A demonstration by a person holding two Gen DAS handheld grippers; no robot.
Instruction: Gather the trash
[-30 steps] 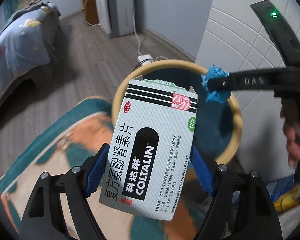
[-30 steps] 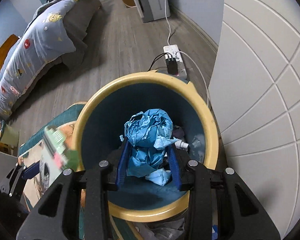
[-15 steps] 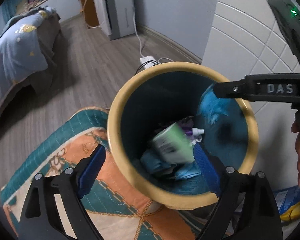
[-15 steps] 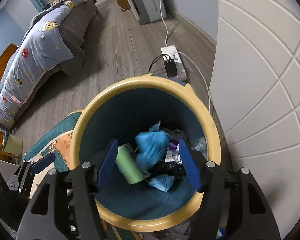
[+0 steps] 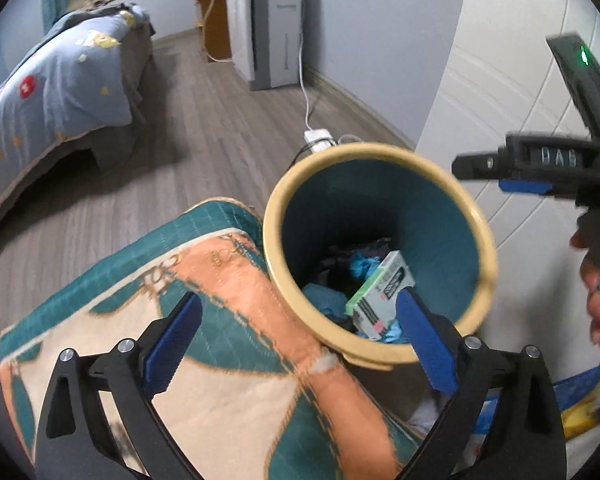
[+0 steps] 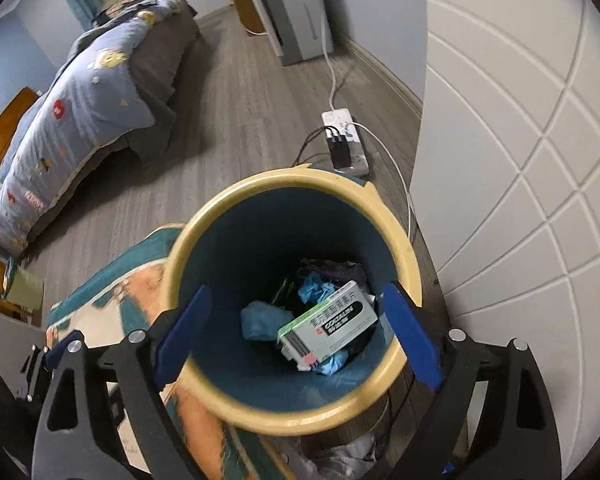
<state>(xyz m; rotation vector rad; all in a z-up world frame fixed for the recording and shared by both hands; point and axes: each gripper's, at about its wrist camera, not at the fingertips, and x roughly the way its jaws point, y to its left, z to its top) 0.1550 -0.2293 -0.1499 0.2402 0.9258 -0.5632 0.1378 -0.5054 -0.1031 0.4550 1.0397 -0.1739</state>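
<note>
A round bin with a yellow rim (image 5: 485,240) (image 6: 400,240) and teal inside stands on the floor. A green-and-white medicine box (image 5: 382,294) (image 6: 332,322) lies inside it on crumpled blue paper (image 6: 262,320) and dark trash. My left gripper (image 5: 298,336) is open and empty, above the bin's near left edge and the rug. My right gripper (image 6: 296,332) is open and empty, right above the bin's mouth. It also shows in the left wrist view (image 5: 516,172) at the right, above the bin's far rim.
A teal and orange rug (image 5: 220,340) lies left of the bin. A white tiled wall (image 6: 520,160) is close on the right. A power strip (image 6: 346,140) with cables sits behind the bin. A bed (image 5: 48,92) is at the far left, a white appliance (image 5: 268,24) at the back.
Both grippers opened: the medicine box left my left gripper and the blue paper wad left my right one, and both now lie in the bin. Both grippers have pulled back and up.
</note>
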